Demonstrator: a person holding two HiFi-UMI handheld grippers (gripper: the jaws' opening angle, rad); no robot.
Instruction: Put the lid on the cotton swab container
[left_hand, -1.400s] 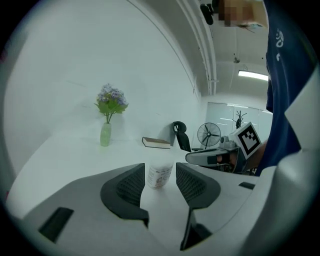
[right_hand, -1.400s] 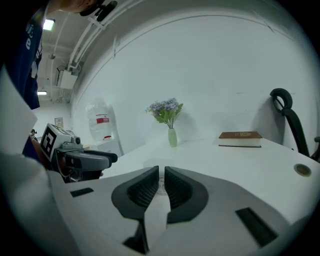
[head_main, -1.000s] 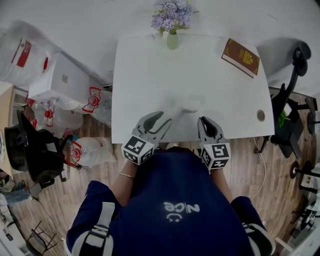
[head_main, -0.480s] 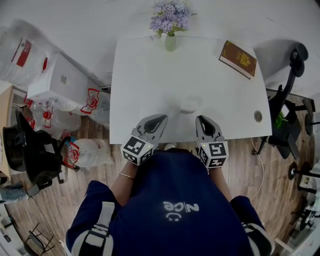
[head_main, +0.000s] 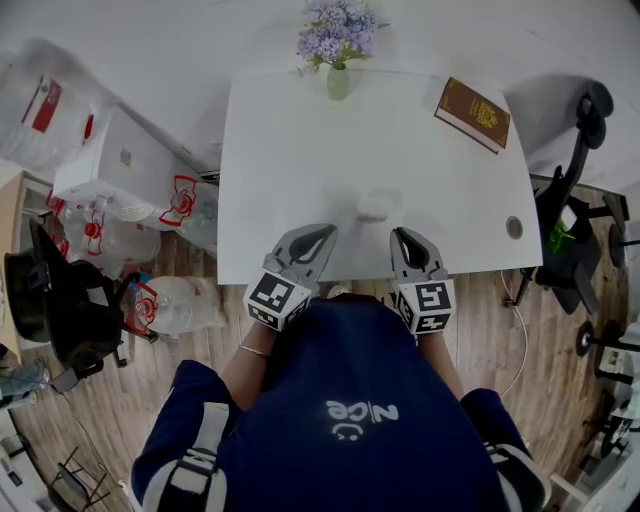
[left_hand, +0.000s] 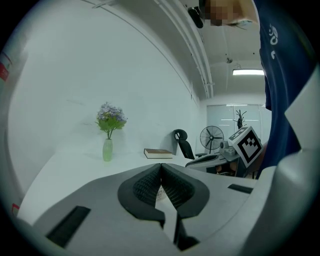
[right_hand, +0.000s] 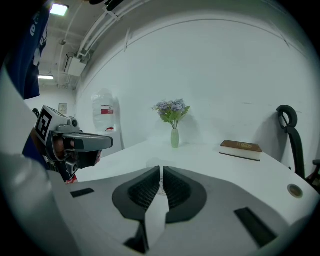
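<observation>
A small clear round cotton swab container (head_main: 378, 205) stands on the white table (head_main: 290, 150) near its front edge. Just left of it is a fainter pale round shape; I cannot tell whether that is the lid. My left gripper (head_main: 325, 231) hangs over the front edge, left of the container, shut with nothing in it; the left gripper view shows its pads (left_hand: 160, 165) pressed together. My right gripper (head_main: 401, 234) sits just in front and to the right of the container. Its jaws (right_hand: 161, 168) are also shut and empty.
At the table's far edge stands a green vase of purple flowers (head_main: 338, 78). A brown book (head_main: 472, 101) lies at the far right corner, and a round cable hole (head_main: 514, 228) is at the right front. An office chair (head_main: 585, 150) stands to the right; boxes and water bottles (head_main: 115, 165) are on the left.
The left gripper's jaws were apart a second ago and are now shut on nothing. Both grippers have stayed at the table's front edge.
</observation>
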